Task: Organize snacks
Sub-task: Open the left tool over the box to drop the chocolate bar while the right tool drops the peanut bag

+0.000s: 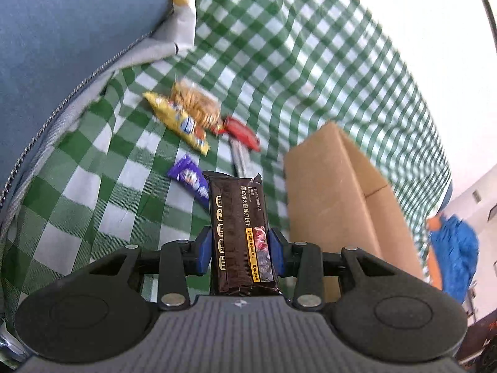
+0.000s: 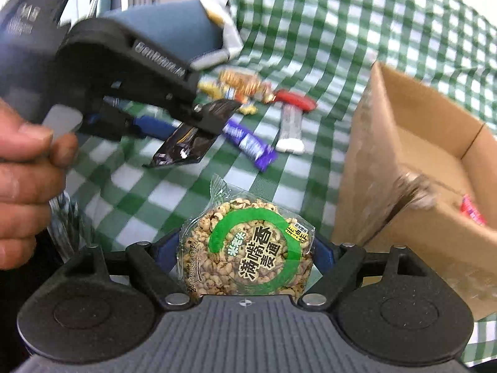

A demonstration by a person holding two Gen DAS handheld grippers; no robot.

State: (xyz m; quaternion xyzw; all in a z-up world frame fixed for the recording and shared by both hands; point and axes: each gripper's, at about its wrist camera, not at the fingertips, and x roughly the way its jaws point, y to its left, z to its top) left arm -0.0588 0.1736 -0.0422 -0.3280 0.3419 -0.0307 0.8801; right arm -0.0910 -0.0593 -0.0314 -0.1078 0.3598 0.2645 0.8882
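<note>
Green-checked cloth fills both views. I see my left gripper clamped narrowly on a dark cracker pack at lower centre; my right gripper grips a round puffed-grain cake widely, cardboard box at right.

Both hand-held grippers (left, right) clamped, angled downward.
</note>
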